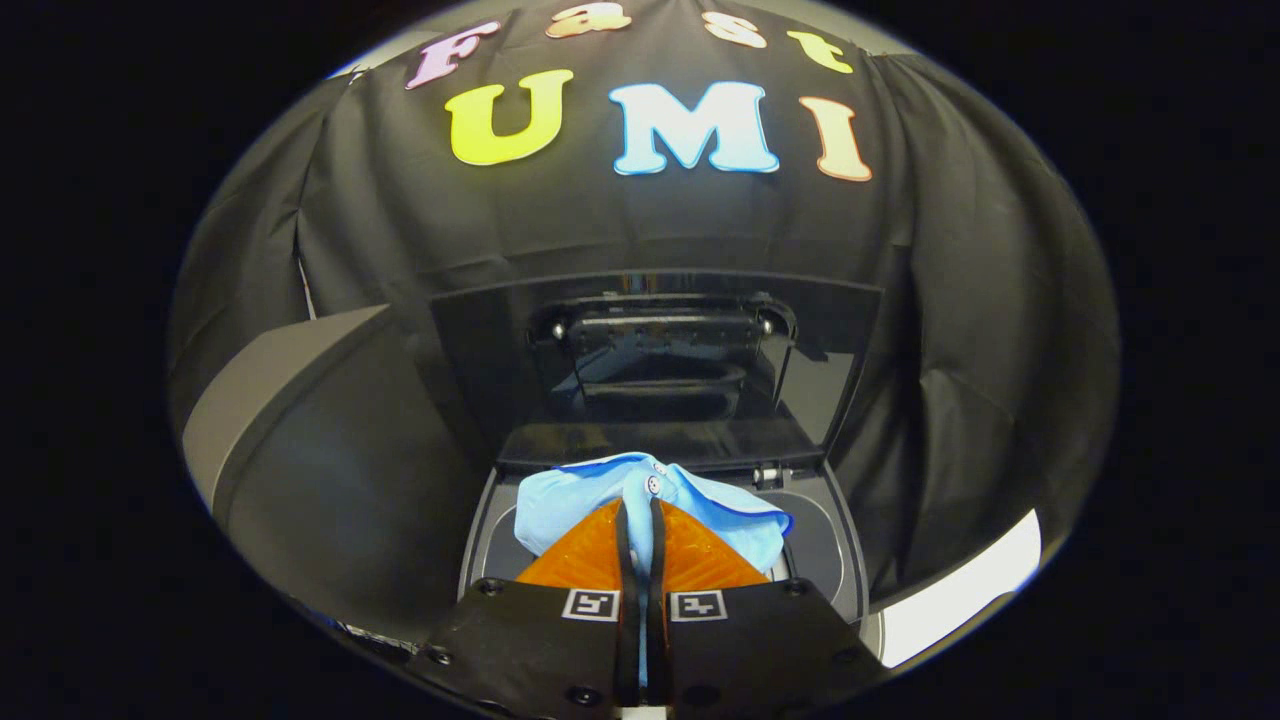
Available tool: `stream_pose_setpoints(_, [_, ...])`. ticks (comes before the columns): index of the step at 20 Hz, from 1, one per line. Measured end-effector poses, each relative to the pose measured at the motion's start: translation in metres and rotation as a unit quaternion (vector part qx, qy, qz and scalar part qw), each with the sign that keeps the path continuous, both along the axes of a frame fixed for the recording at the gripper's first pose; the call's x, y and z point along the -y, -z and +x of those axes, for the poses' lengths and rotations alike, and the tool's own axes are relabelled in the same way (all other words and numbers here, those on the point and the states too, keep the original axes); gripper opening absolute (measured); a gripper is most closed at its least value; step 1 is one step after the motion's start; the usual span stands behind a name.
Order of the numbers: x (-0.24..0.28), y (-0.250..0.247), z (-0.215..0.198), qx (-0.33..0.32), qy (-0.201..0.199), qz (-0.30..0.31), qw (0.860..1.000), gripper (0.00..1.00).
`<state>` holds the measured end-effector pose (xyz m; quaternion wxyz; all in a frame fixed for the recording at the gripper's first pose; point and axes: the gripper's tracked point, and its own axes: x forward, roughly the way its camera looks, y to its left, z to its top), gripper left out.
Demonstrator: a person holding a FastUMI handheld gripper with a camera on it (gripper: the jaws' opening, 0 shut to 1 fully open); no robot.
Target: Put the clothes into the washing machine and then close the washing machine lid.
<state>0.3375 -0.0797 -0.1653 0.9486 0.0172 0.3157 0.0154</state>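
A light blue garment with a button placket hangs bunched from my gripper, whose two fingers press together on a fold of the cloth. The garment is held just above the round opening of the top-loading washing machine, over its near rim. The machine's dark glass lid stands raised upright behind the opening, beyond the fingers, with its hinge at the back edge of the top.
Black cloth walls close in the booth behind and to the right of the machine. A dark grey slanted panel rises close on the left of the washer. A bright strip of floor shows to the right.
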Motion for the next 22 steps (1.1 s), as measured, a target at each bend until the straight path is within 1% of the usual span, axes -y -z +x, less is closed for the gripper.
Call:
stream_pose_setpoints(5, [0.001, 0.033, -0.006, -0.041, 0.018, 0.021, 0.999, 0.09])
stream_pose_setpoints(9, [0.003, 0.055, -0.013, -0.074, 0.033, 0.032, 0.996, 0.10])
stream_pose_setpoints(10, [0.003, 0.060, -0.014, -0.080, 0.035, 0.033, 0.996, 0.12])
stream_pose_setpoints(11, [0.004, 0.065, -0.015, -0.086, 0.036, 0.032, 0.995, 0.12])
stream_pose_setpoints(13, [0.005, 0.070, -0.017, -0.085, 0.039, 0.026, 0.995, 0.17])
stream_pose_setpoints(15, [0.005, 0.068, -0.018, -0.080, 0.040, 0.025, 0.996, 0.33])
stream_pose_setpoints(19, [0.008, 0.075, -0.025, -0.090, 0.040, 0.026, 0.995, 0.98])
stream_pose_setpoints(22, [0.011, 0.078, -0.029, -0.094, 0.038, 0.025, 0.994, 0.98])
